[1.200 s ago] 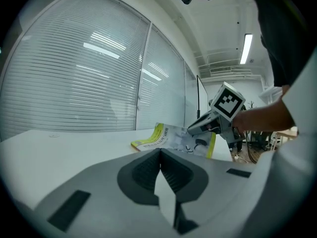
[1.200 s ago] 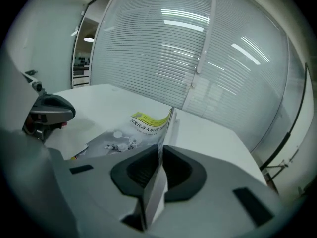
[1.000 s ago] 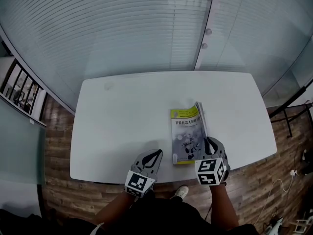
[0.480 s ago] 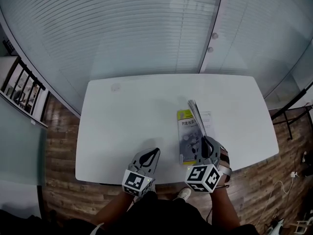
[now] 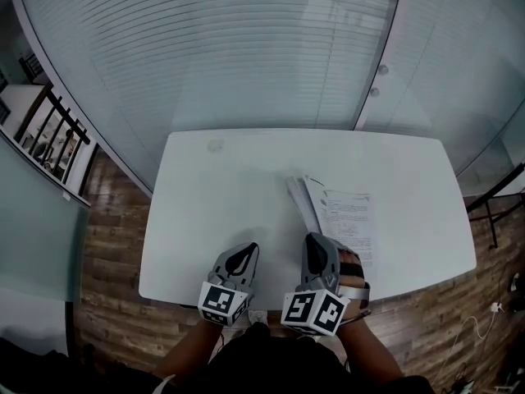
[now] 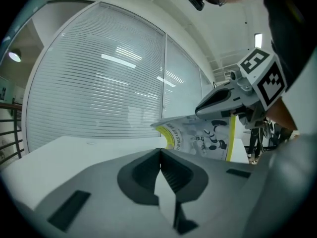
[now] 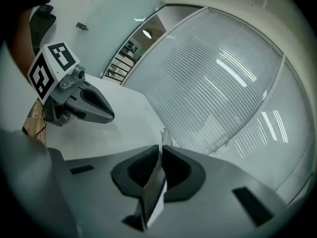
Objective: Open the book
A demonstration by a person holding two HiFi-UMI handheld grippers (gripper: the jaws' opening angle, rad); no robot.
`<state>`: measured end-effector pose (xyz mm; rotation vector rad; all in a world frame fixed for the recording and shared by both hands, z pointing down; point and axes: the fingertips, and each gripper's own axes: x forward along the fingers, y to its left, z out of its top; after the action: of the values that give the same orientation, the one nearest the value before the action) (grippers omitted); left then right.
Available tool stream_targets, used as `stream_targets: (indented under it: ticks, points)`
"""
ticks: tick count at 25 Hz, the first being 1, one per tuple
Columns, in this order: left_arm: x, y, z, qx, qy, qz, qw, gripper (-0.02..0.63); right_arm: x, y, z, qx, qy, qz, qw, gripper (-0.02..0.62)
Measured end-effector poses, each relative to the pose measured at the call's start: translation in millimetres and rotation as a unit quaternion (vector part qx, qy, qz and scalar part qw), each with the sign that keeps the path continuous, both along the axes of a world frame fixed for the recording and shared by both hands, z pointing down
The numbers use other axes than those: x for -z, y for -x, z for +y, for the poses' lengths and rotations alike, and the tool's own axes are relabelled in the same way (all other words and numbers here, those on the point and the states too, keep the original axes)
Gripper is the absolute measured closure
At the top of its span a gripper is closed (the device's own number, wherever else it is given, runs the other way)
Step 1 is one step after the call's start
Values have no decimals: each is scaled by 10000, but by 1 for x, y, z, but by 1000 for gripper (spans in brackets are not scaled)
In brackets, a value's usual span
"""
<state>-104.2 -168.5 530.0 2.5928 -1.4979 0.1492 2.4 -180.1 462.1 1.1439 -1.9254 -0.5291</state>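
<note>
The book lies on the white table (image 5: 221,195), right of centre, partly open. A printed white page (image 5: 349,220) lies bare. The cover and some leaves (image 5: 300,200) stand up from the spine and fan toward the left. My right gripper (image 5: 317,243) holds the lifted cover at its near edge, and its jaws are closing on it. In the right gripper view the thin cover (image 7: 153,185) runs between the pads. The cover's yellow and grey face (image 6: 208,139) shows in the left gripper view, under the right gripper (image 6: 218,101). My left gripper (image 5: 244,254) is shut and empty, left of the book.
Glass walls with blinds (image 5: 246,48) stand behind the table's far edge. Wooden floor (image 5: 115,245) shows around the table, and a dark shelf rack (image 5: 49,130) stands at the left. The left gripper (image 7: 94,108) appears low over the table in the right gripper view.
The right gripper has swung up and to the left with the cover, and the closed book now shows a white inner page. The left gripper has shifted a little.
</note>
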Motion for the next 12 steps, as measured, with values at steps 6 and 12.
stream_targets:
  ticks: [6,12]
  points:
    - [-1,36,12,481,35,22,9988,595,-22,48,17,604,25,209,9980,568]
    - [-1,57,22,761,-35,9,9971,595,-46,82,26,1105,105,360,9932,575]
